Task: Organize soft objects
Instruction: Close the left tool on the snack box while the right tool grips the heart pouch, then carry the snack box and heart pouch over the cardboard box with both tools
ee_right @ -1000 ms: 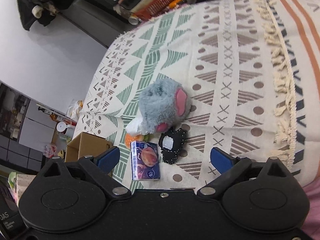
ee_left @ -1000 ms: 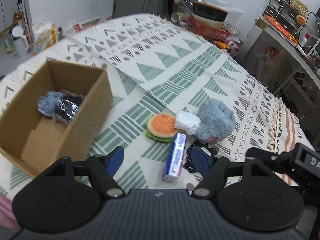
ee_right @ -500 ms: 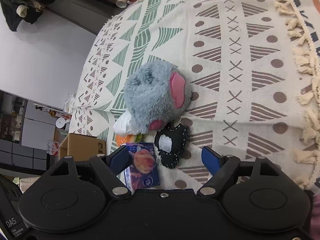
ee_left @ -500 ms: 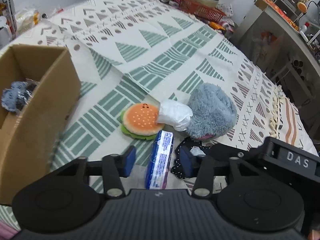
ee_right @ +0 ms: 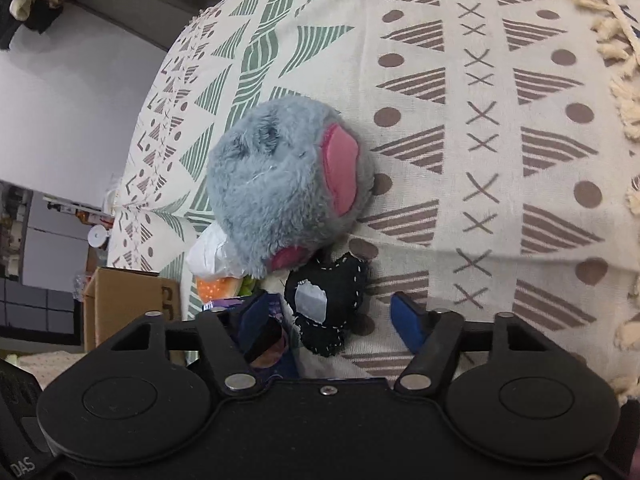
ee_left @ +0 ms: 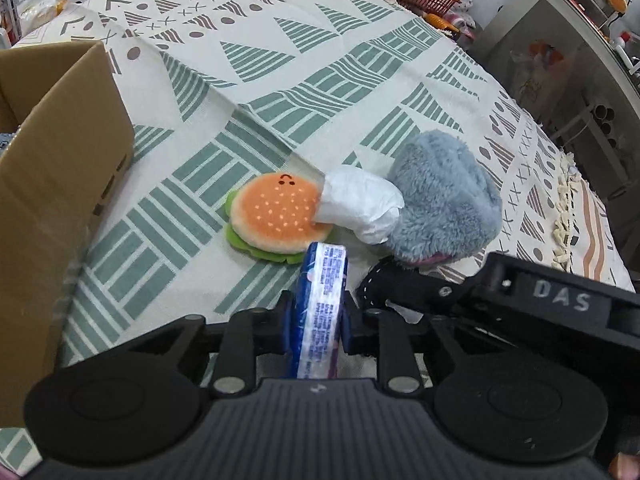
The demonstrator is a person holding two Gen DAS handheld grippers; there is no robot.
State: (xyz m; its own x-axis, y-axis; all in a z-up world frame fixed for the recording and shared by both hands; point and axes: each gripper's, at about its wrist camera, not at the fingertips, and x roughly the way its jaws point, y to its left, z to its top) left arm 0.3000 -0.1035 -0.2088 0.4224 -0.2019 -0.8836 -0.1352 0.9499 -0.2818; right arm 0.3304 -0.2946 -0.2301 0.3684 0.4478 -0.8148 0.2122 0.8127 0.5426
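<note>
— Where is the tissue pack (ee_left: 320,304)?
— Clamped between the left gripper (ee_left: 317,318) fingers, on the patterned cloth (ee_left: 280,64) just before the burger toy (ee_left: 276,216).
— And the right gripper (ee_right: 332,316)?
— Fingers spread wide, straddling the black felt piece (ee_right: 326,304) below the grey plush (ee_right: 288,188).

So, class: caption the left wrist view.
Left claw shut on blue tissue pack beside burger plush.

Plenty stayed out of sight here

The cardboard box (ee_left: 60,184) ran off the left edge, its inside hidden; the black felt piece (ee_left: 384,284) sat half behind the right gripper (ee_left: 532,312); the tissue pack's (ee_left: 320,308) print was unreadable.
</note>
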